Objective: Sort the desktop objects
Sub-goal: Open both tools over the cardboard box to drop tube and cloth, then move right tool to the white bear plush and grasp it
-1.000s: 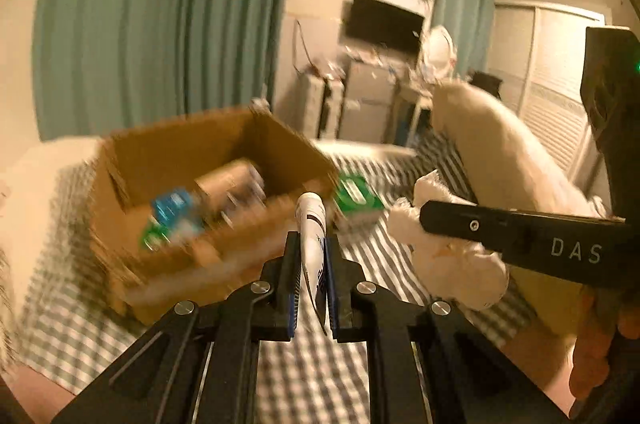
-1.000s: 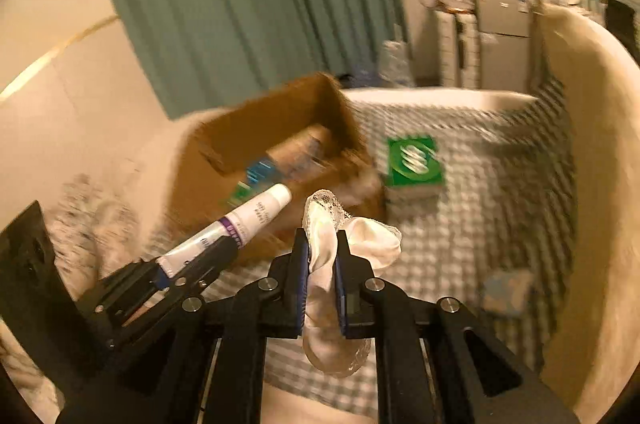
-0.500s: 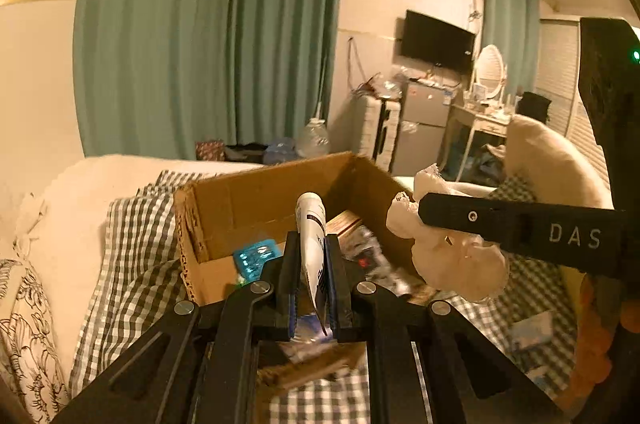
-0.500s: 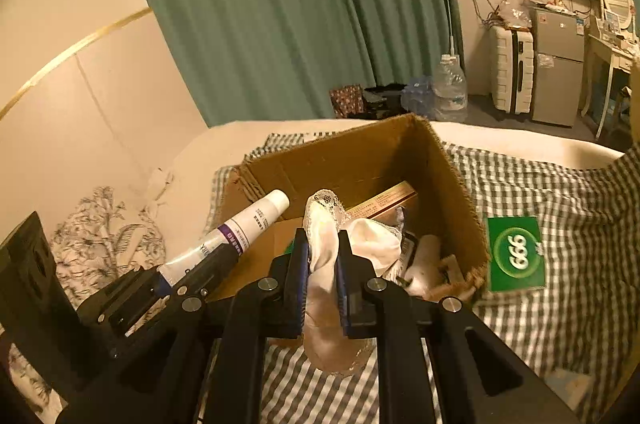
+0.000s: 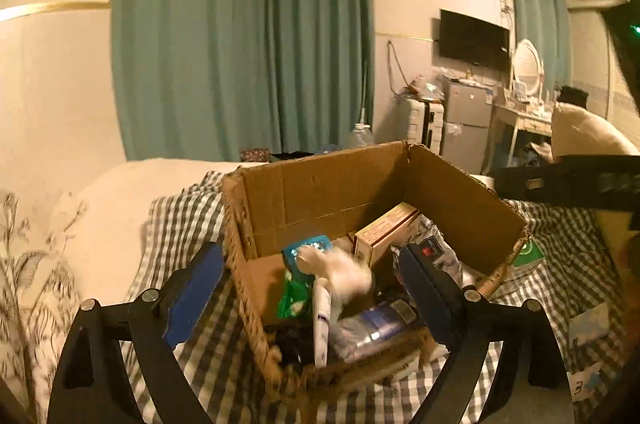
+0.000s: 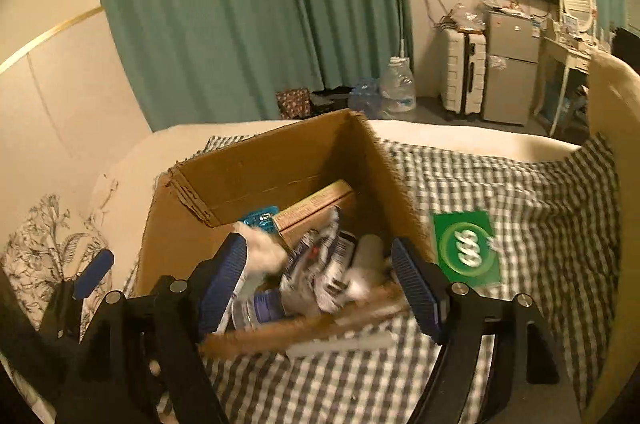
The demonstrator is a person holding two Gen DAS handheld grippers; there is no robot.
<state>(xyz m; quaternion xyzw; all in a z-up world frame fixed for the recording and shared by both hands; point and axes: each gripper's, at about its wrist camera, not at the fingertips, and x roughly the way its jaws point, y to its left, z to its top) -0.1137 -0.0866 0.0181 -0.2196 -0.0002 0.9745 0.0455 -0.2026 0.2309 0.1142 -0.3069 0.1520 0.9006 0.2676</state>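
An open cardboard box (image 5: 344, 180) (image 6: 260, 176) sits on a checked blanket and holds several items. My left gripper (image 5: 312, 288) is open above the box's near side. A white tube (image 5: 322, 320) stands tilted inside the box, blurred, next to a white crumpled cloth (image 5: 344, 270). My right gripper (image 6: 320, 284) is open over the box too. The white cloth (image 6: 262, 250) is blurred by its left finger. A tan carton (image 6: 316, 206) and a blue item (image 6: 260, 218) lie in the box.
A green packet (image 6: 466, 248) lies on the checked blanket (image 6: 520, 208) right of the box. A floral pillow (image 6: 44, 236) is at the left. A cream cushion (image 6: 612, 128) stands at the right. A small pale packet (image 5: 588, 324) lies on the blanket.
Both grippers have opened. The white tube left the left gripper and the white cloth left the right gripper; both are now in the box, still blurred from motion.
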